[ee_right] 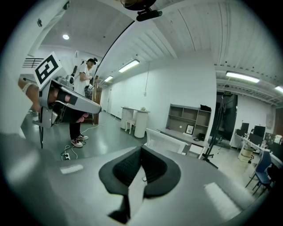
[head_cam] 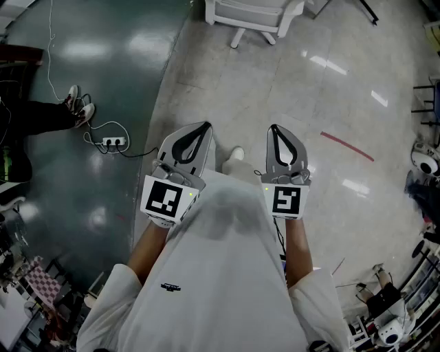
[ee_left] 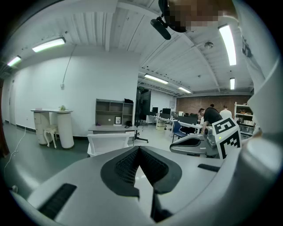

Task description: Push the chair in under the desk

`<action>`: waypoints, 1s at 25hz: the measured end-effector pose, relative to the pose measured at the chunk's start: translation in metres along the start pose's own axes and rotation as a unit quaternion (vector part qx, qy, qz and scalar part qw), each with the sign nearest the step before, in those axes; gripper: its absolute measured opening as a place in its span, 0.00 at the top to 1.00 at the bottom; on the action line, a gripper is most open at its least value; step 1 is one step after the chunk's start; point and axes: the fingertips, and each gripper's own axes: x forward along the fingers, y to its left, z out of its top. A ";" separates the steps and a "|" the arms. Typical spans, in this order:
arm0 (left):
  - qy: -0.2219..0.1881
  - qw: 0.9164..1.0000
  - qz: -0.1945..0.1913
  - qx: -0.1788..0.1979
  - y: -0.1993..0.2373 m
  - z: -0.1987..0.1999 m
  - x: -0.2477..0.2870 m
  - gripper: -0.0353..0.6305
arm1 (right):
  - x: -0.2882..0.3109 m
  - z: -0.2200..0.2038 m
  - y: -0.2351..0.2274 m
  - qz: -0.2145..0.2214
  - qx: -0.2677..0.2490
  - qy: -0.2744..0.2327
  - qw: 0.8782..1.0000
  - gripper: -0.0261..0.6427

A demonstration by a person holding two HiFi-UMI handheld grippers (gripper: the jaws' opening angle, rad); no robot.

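The pale glossy floor (head_cam: 275, 103) takes most of the head view, and it looks smooth, so I judge that things will slide or roll on it easily. The grey worktop (ee_left: 112, 129) stands far in front, before an open shelf unit (ee_left: 114, 111). The white chair (head_cam: 251, 17) is just in front of this worktop, at the top edge of the head view, well apart from both grippers and a little to the right of the line between them.

The chair seems to be of stiff plastic and rather light, so a gentle push should be enough. The best place to press is probably the upper edge of its back, with one gripper near each side, so that it does not turn away.

The left gripper (head_cam: 206, 126) and the right gripper (head_cam: 273, 128) are held side by side before the person's body, pointing a little downward toward the chair. The jaws of both are together, with nothing between them.

A power strip (head_cam: 113, 142) with its cable lies on the darker floor at the left
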 end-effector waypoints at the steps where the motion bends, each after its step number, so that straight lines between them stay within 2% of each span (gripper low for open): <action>1: -0.001 1.000 -0.001 0.003 -0.003 0.002 -0.001 0.94 | -0.005 0.001 0.000 -0.002 0.005 -0.005 1.000 0.94; 6: -0.006 1.000 -0.010 0.008 -0.012 0.002 -0.009 0.94 | -0.018 0.008 0.007 -0.010 0.013 -0.016 1.000 0.94; 13: -0.022 1.000 -0.016 0.005 0.009 0.001 -0.024 0.94 | -0.010 0.031 0.028 -0.024 0.047 -0.055 0.997 0.94; 18: -0.028 0.999 -0.026 -0.008 0.042 0.007 -0.027 0.94 | 0.010 0.045 0.044 -0.038 0.046 -0.057 0.997 0.94; 25: -0.048 0.998 -0.034 -0.015 0.114 0.010 -0.024 0.94 | 0.062 0.072 0.062 -0.055 0.053 -0.070 0.995 0.94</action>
